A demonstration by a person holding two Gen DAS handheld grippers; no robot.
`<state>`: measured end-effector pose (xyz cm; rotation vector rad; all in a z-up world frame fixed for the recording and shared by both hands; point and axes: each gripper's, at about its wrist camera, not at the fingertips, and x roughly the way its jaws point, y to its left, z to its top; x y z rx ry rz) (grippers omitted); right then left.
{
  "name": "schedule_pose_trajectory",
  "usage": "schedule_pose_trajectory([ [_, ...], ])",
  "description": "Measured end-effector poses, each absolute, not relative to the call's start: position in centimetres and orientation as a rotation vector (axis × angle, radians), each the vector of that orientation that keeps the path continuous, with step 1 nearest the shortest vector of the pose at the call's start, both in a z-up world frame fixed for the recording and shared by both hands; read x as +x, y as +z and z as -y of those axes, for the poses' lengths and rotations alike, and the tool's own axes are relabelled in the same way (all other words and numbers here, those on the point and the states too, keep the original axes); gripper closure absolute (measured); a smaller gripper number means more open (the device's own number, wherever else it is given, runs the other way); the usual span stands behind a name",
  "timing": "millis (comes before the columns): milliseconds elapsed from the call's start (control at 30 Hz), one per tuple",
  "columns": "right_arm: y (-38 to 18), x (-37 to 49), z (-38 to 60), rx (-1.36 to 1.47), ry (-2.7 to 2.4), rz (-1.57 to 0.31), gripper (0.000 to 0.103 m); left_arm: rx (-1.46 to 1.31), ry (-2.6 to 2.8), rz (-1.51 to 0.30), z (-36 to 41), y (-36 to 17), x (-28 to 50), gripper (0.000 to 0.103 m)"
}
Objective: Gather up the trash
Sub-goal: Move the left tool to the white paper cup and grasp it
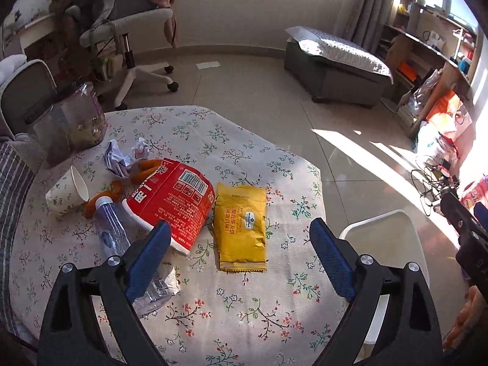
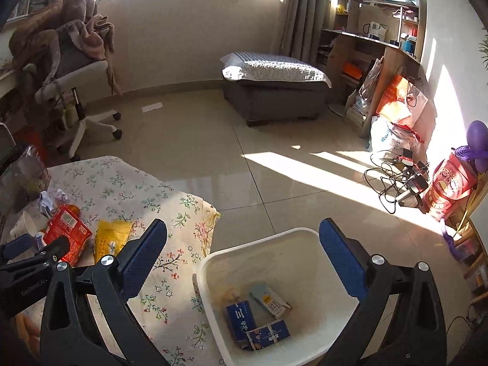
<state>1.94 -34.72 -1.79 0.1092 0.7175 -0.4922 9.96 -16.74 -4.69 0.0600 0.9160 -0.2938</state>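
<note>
Trash on the tabletop (image 1: 238, 314) is the matter in hand, and the nearest piece to the left tool (image 1: 241, 244) is the yellow snack packet (image 1: 242, 228), lying flat on the floral cloth right between and just beyond the spread blue fingers (image 1: 149, 256), which pinch nothing. To take it well, I judge the tool should come down over the packet's near crimped edge with one finger on each long side and close across its width, since a flat pouch offers little to catch from straight above. Just to the packet's left, touching or nearly touching it, lies the red noodle cup (image 1: 174, 201) on its side, with a clear plastic bottle (image 1: 113, 231) against its rim and partly behind the left finger. Farther off sit a tipped paper cup (image 1: 67, 192) and a crumpled paper (image 1: 122, 155), with orange scraps among them that I cannot identify. The right tool (image 2: 244, 253), also spread and empty, hangs over the white bin (image 2: 210, 292), which stands on the floor just beside the tabletop's edge and already holds a few small cartons (image 2: 259, 317). The bin is near, so the carry from packet to bin looks short.
</note>
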Motion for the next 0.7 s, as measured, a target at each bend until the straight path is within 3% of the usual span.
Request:
schedule_pose_trajectory([
  [700,-4.0,8.2,24.5,0.122,-0.279,-0.816,0.007,-0.154,0.207,-0.952,-2.6,-8.0,21.3,0.014],
])
